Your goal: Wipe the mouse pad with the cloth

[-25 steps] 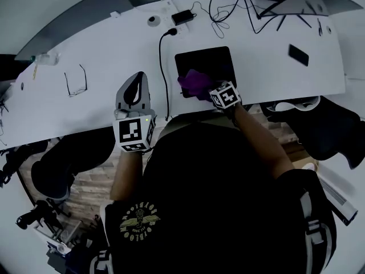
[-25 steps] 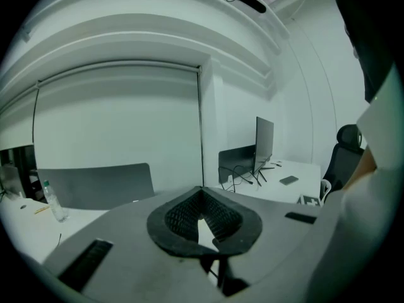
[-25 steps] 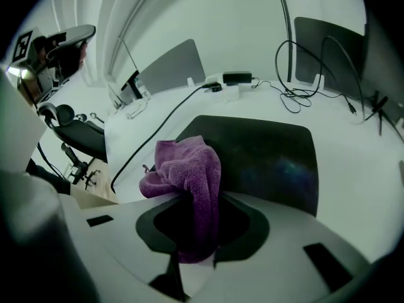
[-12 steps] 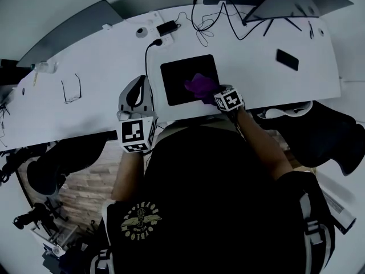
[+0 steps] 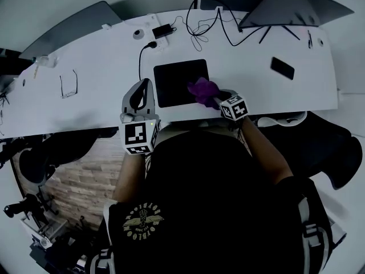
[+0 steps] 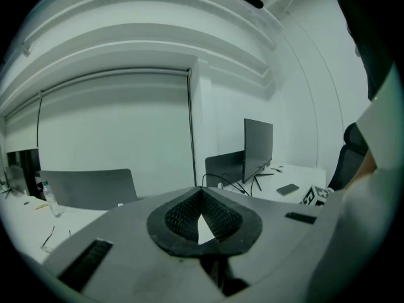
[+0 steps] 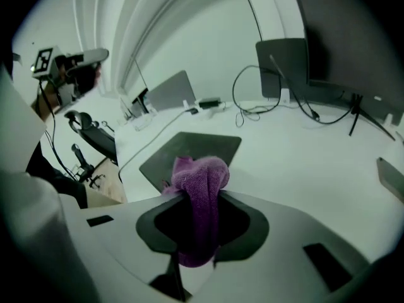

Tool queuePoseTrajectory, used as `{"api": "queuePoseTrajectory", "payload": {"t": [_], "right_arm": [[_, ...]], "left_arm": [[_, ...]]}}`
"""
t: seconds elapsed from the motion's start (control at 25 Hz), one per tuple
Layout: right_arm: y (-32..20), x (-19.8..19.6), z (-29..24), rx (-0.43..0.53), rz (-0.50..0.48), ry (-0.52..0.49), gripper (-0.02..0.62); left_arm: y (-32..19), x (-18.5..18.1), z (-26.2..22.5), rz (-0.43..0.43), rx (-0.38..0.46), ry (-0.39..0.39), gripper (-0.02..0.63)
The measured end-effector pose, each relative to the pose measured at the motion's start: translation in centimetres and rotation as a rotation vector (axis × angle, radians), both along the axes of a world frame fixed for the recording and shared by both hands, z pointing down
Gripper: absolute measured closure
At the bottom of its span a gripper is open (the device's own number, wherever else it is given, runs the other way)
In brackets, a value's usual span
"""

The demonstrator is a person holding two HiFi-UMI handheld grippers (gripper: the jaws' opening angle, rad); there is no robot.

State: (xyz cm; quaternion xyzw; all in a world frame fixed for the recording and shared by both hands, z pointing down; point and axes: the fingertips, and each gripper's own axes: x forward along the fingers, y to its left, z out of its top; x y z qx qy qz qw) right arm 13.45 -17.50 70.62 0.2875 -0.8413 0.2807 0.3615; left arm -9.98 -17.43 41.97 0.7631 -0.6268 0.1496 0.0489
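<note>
Your right tool [image 5: 217,97] pinches the purple cloth [image 5: 202,88] over the right edge of the black mouse pad [image 5: 174,83] on the white bench [image 5: 102,67]. Your left tool [image 5: 145,84] is pressed together and empty, just left of the pad

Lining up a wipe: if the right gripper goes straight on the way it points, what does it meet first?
Most likely the mouse pad. It lies directly ahead of the right gripper, just past the purple cloth clamped in its jaws. How far above the pad the cloth hangs is unclear.
</note>
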Motion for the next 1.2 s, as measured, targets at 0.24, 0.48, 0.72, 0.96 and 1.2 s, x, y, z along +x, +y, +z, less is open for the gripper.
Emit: {"api": "queuePoseTrajectory", "payload": {"t": [0.24, 0.48, 0.72, 0.96, 1.2], "right_arm": [[-1.4, 0.7, -8.9, 0.137, 0.054, -0.214, 0.508], [-2.5, 0.6, -17.1, 0.272, 0.043, -0.314, 0.508], [-3.2, 0.3, -25.4, 0.440, 0.018, -0.350, 0.508], [-2.4, 0.6, -33.9, 0.581, 0.003, -0.422, 0.509], [-2.4, 0.5, -38.0, 0.675, 0.016, -0.444, 0.509]], "left_arm": [[0.8, 0.7, -1.1, -0.020, 0.023, -0.004, 0.604], [0.8, 0.8, -4.5, -0.028, 0.076, -0.015, 0.604], [1.6, 1.2, -8.6, -0.013, 0.144, -0.010, 0.604], [1.9, 1.7, -12.2, 0.004, 0.183, 0.014, 0.604], [3.1, 1.0, -13.7, 0.007, 0.169, -0.014, 0.604]]}}
